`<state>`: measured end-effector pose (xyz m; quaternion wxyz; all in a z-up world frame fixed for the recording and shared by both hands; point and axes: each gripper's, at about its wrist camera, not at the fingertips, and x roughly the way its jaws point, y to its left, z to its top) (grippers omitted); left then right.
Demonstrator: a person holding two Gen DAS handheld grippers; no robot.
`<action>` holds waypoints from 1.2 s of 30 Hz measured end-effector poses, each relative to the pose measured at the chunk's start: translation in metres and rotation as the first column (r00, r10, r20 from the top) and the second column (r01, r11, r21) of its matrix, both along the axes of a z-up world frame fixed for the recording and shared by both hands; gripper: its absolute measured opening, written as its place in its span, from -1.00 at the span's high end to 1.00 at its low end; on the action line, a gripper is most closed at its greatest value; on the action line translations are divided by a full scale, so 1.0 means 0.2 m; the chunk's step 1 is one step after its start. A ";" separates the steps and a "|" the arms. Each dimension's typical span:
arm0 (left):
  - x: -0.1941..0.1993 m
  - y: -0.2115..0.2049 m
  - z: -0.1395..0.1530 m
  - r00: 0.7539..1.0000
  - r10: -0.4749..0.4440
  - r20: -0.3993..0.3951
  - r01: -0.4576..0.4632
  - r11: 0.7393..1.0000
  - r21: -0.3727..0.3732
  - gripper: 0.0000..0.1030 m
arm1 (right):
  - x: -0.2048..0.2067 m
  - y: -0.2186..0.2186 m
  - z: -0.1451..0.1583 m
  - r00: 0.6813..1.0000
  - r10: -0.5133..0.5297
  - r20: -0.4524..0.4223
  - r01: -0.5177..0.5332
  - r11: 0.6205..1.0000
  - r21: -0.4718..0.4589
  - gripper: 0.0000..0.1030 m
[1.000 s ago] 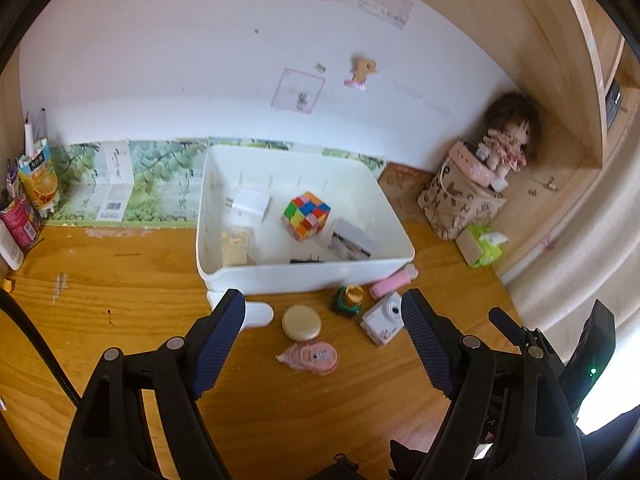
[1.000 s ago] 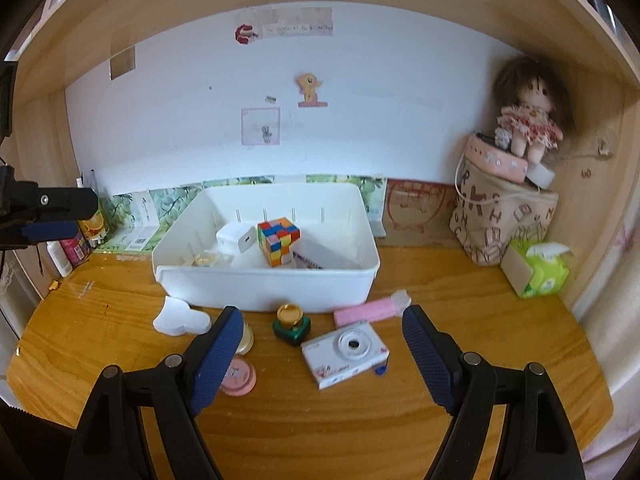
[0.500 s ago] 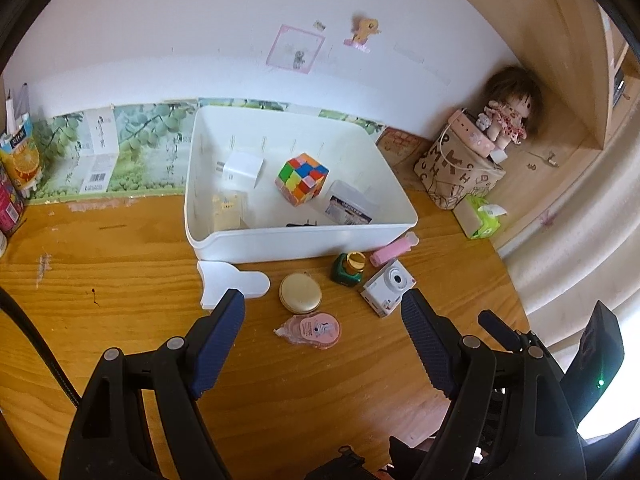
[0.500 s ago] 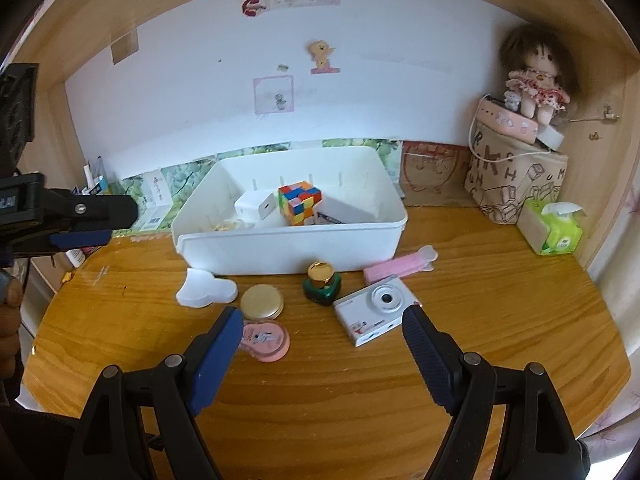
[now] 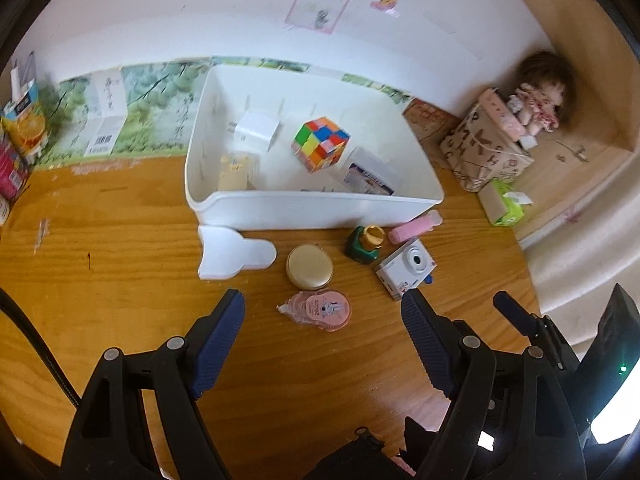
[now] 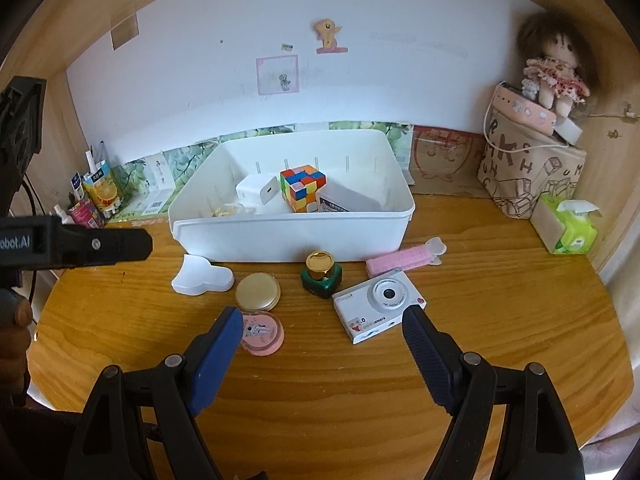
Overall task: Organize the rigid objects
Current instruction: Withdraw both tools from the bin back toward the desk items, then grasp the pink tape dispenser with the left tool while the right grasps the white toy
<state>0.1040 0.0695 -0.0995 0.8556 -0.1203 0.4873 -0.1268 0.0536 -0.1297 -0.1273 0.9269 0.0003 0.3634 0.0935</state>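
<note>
Two grippers, both spread wide, nothing held, nothing touched. Left gripper (image 5: 322, 320) above the wooden desk (image 5: 120, 280), fingers framing the pink round tape dispenser (image 5: 320, 310) from above. Right gripper (image 6: 322, 332) likewise empty, left finger overlapping the edge of the same pink dispenser (image 6: 262, 334) in view; contact cannot be judged.

Landmark: white bin (image 6: 288, 232), set on the desk toward the back wall. Inside the bin: colour cube (image 6: 303, 188) near centre, white charger (image 6: 256, 192) just left of the cube, small yellowish item (image 5: 236, 170) at the front-left corner, white labelled box (image 6: 340, 202) right of the cube.

Outside, along the bin's front wall: white flat cut-out piece (image 6: 202, 276) at the left corner, touching or nearly touching the wall; round gold compact (image 6: 257, 292) in front; green bottle with gold cap (image 6: 321, 274) close to the wall; pink strip-shaped item (image 6: 404, 258) at the right corner. White toy camera (image 6: 378, 306) in front of the pink strip, lens up.

Surroundings: juice carton (image 6: 102, 190) and small containers left of the bin against the wall. Right of the bin: patterned bag (image 6: 528, 172) with a doll (image 6: 556, 72) on top, green tissue pack (image 6: 568, 226) beside it. Stickers on the white wall behind the bin. Wooden side panels both ends.
</note>
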 end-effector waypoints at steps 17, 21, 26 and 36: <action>0.05 -0.10 -0.19 0.948 0.235 -0.215 -0.233 0.972 0.038 -0.61 | 0.26 -0.16 -0.07 0.976 0.189 -0.107 -0.192 0.981 -0.020 -0.60; 0.04 -0.11 -0.23 0.921 0.298 -0.251 -0.298 0.954 0.037 -0.61 | 0.32 -0.18 -0.12 0.959 0.242 -0.148 -0.247 0.969 -0.016 -0.60; 0.05 -0.13 -0.31 0.883 0.362 -0.298 -0.371 0.928 0.027 -0.61 | 0.38 -0.19 -0.17 0.930 0.306 -0.204 -0.316 0.949 -0.018 -0.60; 0.11 -0.23 -0.48 0.808 0.427 -0.407 -0.453 0.891 0.036 -0.62 | 0.51 -0.23 -0.33 0.862 0.381 -0.335 -0.407 0.913 -0.009 -0.60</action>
